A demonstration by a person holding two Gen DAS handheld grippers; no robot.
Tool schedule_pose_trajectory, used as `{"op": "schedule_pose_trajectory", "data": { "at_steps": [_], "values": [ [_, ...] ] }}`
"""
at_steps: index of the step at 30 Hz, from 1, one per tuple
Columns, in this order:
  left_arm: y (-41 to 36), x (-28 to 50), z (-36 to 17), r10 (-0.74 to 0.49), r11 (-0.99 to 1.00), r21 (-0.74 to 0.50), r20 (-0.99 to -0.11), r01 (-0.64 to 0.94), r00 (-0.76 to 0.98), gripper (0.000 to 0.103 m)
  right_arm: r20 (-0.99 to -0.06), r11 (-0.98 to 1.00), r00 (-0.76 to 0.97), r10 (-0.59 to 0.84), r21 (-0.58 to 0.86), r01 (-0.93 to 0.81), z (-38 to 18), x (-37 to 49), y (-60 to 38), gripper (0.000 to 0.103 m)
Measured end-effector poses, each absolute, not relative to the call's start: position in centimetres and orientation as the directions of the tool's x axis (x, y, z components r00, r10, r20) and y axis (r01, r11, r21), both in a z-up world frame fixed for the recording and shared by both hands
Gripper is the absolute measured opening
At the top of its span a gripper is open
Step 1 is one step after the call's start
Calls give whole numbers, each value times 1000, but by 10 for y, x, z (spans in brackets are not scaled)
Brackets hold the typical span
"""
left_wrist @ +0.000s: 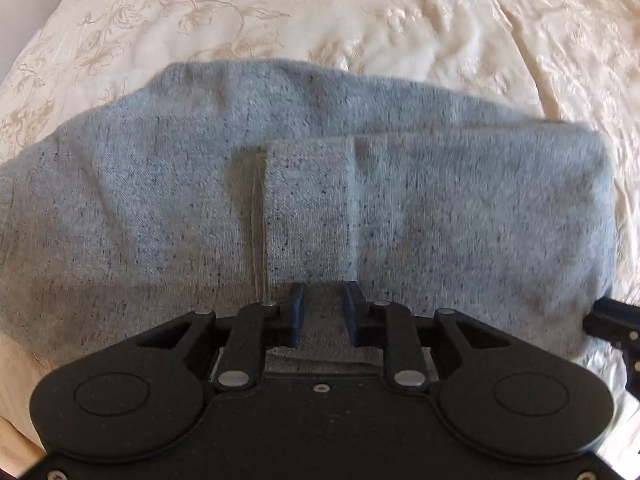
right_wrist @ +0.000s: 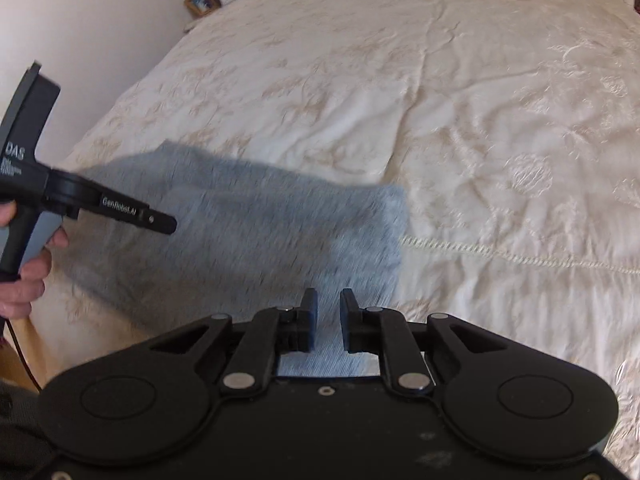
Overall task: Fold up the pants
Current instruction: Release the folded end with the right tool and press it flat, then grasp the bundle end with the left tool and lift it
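Observation:
The grey speckled pants (left_wrist: 304, 184) lie folded into a wide bundle on the cream bedspread (left_wrist: 280, 12). My left gripper (left_wrist: 323, 304) hovers over their near edge with its blue-padded jaws a little apart and nothing between them. The pants also show in the right wrist view (right_wrist: 256, 232), blurred. My right gripper (right_wrist: 329, 312) sits over their near right corner, jaws a little apart and empty. The left gripper also shows at the left of the right wrist view (right_wrist: 160, 222), held in a hand above the pants. The right gripper's tip shows at the right edge of the left wrist view (left_wrist: 612, 320).
The embroidered bedspread (right_wrist: 480, 120) stretches far and right of the pants. A white wall (right_wrist: 80, 40) runs along the left side of the bed. A nightstand with framed pictures (right_wrist: 208, 0) stands at the far left corner.

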State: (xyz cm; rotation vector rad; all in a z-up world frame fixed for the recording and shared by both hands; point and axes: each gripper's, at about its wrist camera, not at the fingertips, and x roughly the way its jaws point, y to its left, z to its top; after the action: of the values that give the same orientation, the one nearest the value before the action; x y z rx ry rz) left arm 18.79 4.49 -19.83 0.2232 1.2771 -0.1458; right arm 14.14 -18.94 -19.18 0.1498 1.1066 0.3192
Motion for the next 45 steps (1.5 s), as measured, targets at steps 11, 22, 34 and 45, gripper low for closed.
{"op": "schedule_pose_trajectory", "data": {
  "at_steps": [11, 22, 34, 45],
  "values": [
    [100, 172, -155, -5, 994, 27, -955, 105, 296, 34, -893, 970, 377, 245, 219, -110, -198, 129, -183, 16],
    [251, 176, -137, 63, 997, 45, -949, -68, 309, 34, -855, 968, 458, 242, 246, -52, -152, 141, -124, 24],
    [395, 243, -133, 27, 991, -21, -936, -132, 350, 33, -851, 946, 412, 324, 300, -123, -148, 171, 56, 24],
    [439, 273, -206, -151, 969, -189, -963, -158, 224, 77, -870, 962, 414, 268, 264, -68, -145, 166, 108, 24]
  ]
}}
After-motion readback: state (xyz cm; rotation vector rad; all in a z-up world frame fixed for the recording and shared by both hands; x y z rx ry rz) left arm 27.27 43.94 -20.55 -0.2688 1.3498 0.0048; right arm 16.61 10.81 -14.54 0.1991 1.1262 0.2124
